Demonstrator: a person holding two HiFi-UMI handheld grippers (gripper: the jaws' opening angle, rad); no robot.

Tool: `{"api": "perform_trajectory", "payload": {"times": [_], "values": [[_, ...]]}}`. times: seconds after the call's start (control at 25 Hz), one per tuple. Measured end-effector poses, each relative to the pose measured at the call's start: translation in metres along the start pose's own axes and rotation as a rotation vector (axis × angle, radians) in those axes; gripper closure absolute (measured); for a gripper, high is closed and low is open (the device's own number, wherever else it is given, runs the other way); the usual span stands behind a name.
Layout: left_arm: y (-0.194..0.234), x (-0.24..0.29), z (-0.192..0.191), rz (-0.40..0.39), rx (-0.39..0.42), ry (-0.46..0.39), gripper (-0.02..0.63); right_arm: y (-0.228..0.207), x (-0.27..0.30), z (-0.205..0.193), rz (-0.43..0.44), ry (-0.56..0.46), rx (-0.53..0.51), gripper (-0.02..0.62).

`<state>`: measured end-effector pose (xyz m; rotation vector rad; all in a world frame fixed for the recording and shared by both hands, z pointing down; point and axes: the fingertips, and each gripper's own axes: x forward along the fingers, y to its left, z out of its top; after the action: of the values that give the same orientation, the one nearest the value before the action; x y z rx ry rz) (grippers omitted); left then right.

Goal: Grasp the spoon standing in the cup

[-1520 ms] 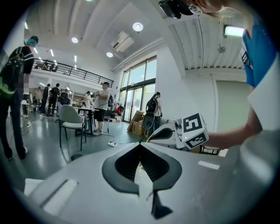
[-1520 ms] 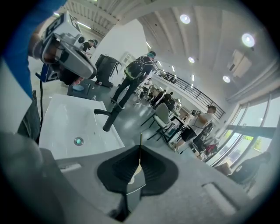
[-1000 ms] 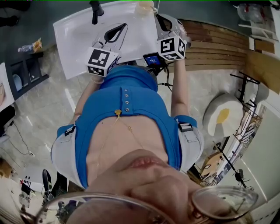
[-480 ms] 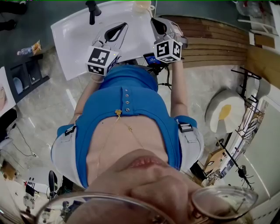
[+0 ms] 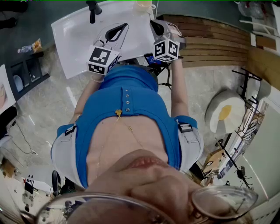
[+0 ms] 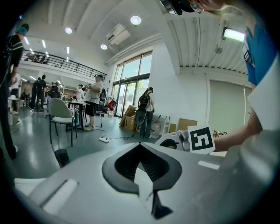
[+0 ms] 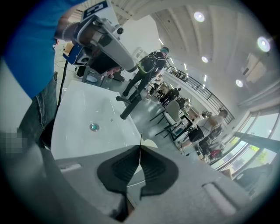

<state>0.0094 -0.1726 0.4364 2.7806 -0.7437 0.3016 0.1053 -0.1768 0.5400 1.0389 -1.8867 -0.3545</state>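
Observation:
A pale cup (image 5: 143,5) stands at the far edge of the white table (image 5: 78,39). In the right gripper view the cup (image 7: 150,143) shows just beyond the jaw tips, with the thin spoon handle (image 7: 141,137) rising from it. My right gripper (image 7: 140,147) is shut with nothing in it, its tips in line with the spoon and short of it. In the head view the right gripper (image 5: 155,24) hangs over the table's right edge, just below the cup. My left gripper (image 5: 124,26) is shut and empty over the middle of the table; its own view (image 6: 140,143) looks across the room.
A black post (image 5: 92,11) stands on the table's far left, also visible as the post (image 7: 127,107) in the right gripper view, with a small teal disc (image 7: 93,127) near it. Wooden slats (image 5: 214,43) lie to the right. Chairs and people fill the room behind.
My right gripper has shifted a little left, over the table's edge and closer to the cup. The left gripper has stayed put.

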Motion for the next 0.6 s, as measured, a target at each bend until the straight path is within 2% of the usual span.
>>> {"api": "perform_trajectory", "payload": {"times": [0.36,0.6], "values": [[0.001,0.003,-0.006,0.021,-0.005,0.013,0.606,0.01,0.013,-0.011,0.03,0.008,-0.056,0.591],[-0.002,0.003,-0.002,0.048,-0.005,0.013,0.606,0.017,0.017,-0.02,0.047,0.013,-0.157,0.591]]}}
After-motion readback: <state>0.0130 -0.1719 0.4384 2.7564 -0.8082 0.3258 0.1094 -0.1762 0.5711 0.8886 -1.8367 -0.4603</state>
